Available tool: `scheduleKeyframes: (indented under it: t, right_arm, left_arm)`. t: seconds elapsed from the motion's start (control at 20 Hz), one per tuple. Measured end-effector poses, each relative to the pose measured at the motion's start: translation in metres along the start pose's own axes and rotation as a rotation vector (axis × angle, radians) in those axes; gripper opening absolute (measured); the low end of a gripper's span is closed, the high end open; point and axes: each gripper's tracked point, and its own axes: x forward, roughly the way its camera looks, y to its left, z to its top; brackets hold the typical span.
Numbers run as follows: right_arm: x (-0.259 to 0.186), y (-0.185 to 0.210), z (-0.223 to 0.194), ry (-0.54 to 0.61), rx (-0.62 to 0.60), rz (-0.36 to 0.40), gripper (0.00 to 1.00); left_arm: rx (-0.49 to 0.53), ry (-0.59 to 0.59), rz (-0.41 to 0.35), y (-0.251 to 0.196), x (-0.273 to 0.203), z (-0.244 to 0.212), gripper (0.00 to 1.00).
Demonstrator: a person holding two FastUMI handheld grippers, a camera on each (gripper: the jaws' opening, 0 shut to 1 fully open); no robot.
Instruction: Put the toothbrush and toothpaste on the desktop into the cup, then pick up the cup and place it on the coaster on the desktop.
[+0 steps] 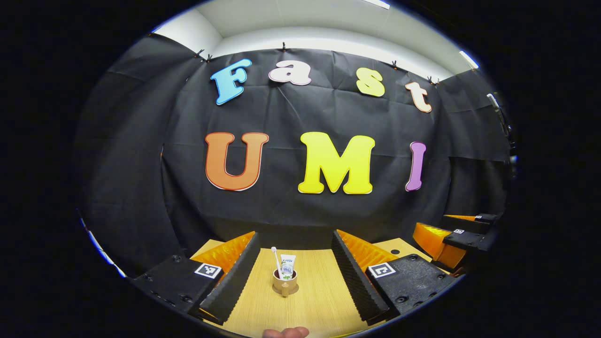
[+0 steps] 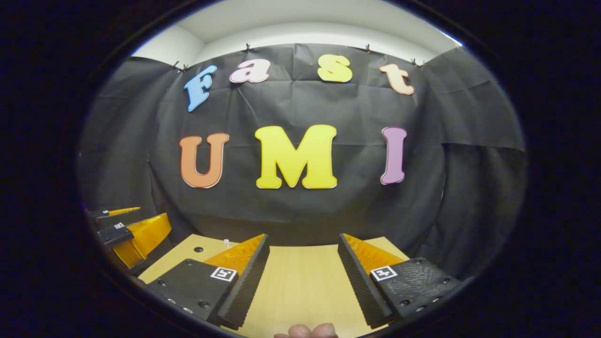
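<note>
On the table [image 1: 324, 300], between the spread fingers of the left gripper [image 1: 295, 281]: cup [image 1: 285, 281] on coaster [image 1: 296, 288].
Holds toothbrush [image 1: 276, 261] and toothpaste [image 1: 288, 265] upright; right gripper [image 2: 303, 281] spread apart too, over bare wood.

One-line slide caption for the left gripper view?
Left tool open before the cup holding toothbrush and toothpaste on its coaster.

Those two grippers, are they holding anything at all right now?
No. Both the left gripper and the right gripper are open with bare desktop between their fingers; the cup stands untouched.
</note>
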Motion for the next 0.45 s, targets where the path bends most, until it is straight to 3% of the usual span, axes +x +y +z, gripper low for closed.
scheduleKeyframes:
  t: [0.05, 0.2, 0.45]
  right_arm:
    - [-0.004, -0.006, 0.002, -0.018, -0.009, -0.011, 0.83]
    - [-0.007, -0.006, 0.008, -0.043, -0.028, -0.004, 0.91]
    - [-0.008, 0.002, 0.006, -0.034, -0.036, 0.012, 0.91]
  left_arm:
    - [-0.010, -0.013, -0.003, -0.004, -0.006, 0.001, 0.98]
    - [-0.005, -0.025, 0.005, -0.006, -0.014, 0.004, 1.00]
    - [-0.006, -0.034, 0.021, -0.006, -0.022, 0.004, 0.97]
